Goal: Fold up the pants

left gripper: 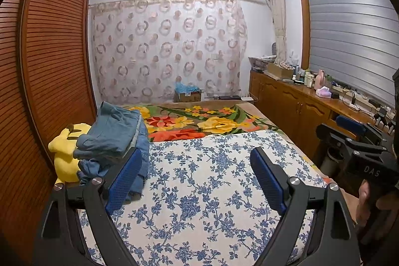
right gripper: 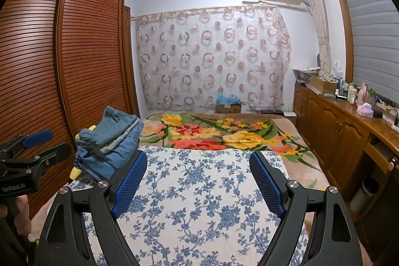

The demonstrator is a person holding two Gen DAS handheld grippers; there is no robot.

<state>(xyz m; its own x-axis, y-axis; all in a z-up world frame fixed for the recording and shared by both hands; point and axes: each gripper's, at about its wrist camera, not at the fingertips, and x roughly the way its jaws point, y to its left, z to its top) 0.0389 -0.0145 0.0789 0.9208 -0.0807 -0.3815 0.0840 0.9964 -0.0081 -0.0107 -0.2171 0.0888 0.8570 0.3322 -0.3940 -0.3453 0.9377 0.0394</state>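
I have both grippers held level above the bed [left gripper: 199, 191], and each pair of jaws stands spread wide with nothing between the blue pads. From the left gripper [left gripper: 197, 173] I look along the blue-flowered cover; the right gripper [right gripper: 198, 177] sees much the same, and each shows in the other's view at the side.

The pants [left gripper: 117, 138] lie in a stack of blue denim at the left edge of the bed, folded pieces piled one on another, with a yellow plush toy [left gripper: 66, 153] just behind. The flowered cover in front of my jaws carries no garment at all. That fits two readings: a pile waiting to be taken piece by piece, or a pile of folded pants set aside (the layers look fairly squared, though the lowest piece bunches at its near end). I cannot settle which.

If a pair is to come off that stack, I judge it best done by pinching only the top layer at its edge, so the rest stays put, and lifting clear before drawing it across.

The stack sits left of both grippers, just beyond the left gripper's left pad [left gripper: 124, 181], which partly covers it, and apart from the right gripper.
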